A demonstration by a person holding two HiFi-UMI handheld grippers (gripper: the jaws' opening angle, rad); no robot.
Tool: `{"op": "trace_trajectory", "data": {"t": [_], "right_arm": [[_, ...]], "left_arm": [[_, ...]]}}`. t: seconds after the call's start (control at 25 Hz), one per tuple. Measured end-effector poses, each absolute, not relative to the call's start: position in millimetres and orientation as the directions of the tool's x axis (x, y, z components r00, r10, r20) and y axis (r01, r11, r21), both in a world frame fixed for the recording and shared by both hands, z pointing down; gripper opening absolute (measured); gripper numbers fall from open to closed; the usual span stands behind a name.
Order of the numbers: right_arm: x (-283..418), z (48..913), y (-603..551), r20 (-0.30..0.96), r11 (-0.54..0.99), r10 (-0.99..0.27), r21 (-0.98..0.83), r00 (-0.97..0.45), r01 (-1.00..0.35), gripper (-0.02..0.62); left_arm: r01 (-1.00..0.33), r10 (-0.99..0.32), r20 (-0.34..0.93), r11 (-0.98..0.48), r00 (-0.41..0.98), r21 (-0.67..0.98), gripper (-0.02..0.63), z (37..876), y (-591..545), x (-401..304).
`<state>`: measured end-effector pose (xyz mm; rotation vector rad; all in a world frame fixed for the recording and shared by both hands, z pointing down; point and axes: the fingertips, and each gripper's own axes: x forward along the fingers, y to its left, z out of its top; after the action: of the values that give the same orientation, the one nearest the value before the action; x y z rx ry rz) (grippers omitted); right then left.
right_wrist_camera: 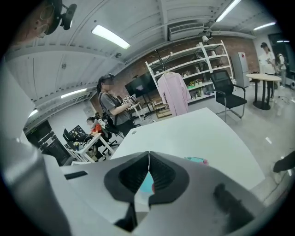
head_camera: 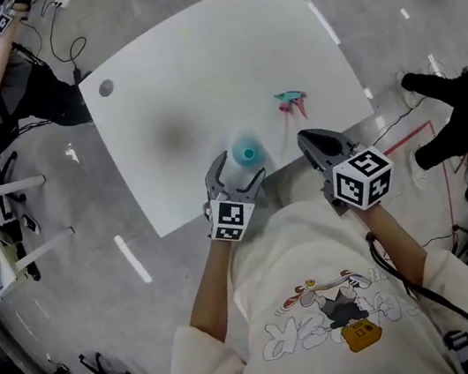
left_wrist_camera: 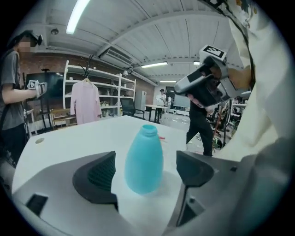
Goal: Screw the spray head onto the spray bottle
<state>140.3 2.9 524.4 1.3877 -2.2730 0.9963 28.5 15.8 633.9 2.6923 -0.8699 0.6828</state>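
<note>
Bottle point(left_wrist_camera: 144, 159) stands near table point(head_camera: 196, 72) edge between left gripper's point(head_camera: 237, 176) wide jaws; right gripper point(right_wrist_camera: 148, 171) closed.

The bottle point(head_camera: 247, 150) stands near the counter's point(head_camera: 177, 66) front edge, inside the left gripper's point(left_wrist_camera: 145, 171) spread fingers point(left_wrist_camera: 99, 177), a gap on each side. The spray head point(head_camera: 291, 102) lies apart, farther right; bare counter runs between them and beyond.
</note>
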Motion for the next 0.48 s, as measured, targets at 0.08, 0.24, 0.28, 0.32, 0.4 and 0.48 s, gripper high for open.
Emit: {"op": "trace_trajectory", "data": {"t": [0.08,0.24,0.28,0.32,0.4,0.48], "right_arm": [[138.5,531.8,-8.9,0.591,0.276,-0.649,-0.405,-0.480,-0.872,0.008],[147.8,555.2,-15.0,0.636,0.249,-0.620,-0.396,-0.460,-0.884,0.008],[150.9,561.0,-14.6,0.646,0.240,-0.613,-0.396,-0.454,-0.886,0.008],[152.8,564.8,-14.9,0.653,0.234,-0.607,-0.397,-0.452,-0.887,0.008],[155.2,567.9,-18.0,0.661,0.229,-0.601,-0.397,-0.450,-0.889,0.008],[159.1,570.0,-20.8,0.669,0.219,-0.598,-0.393,-0.441,-0.893,0.008]], "left_arm": [[-0.568,-0.446,0.527,-0.818,0.723,0.087,0.396,653.8,1.3,32.5],[-0.508,-0.387,0.542,-0.857,0.746,0.086,0.407,680.9,-11.0,52.5],[-0.492,-0.377,0.542,-0.867,0.752,0.081,0.408,686.3,-11.8,58.0],[-0.480,-0.369,0.540,-0.874,0.757,0.074,0.410,690.3,-13.3,62.6],[-0.453,-0.353,0.538,-0.889,0.765,0.061,0.410,697.0,-17.2,71.3],[-0.413,-0.317,0.557,-0.909,0.768,0.053,0.410,707.4,-18.5,80.3]]}}
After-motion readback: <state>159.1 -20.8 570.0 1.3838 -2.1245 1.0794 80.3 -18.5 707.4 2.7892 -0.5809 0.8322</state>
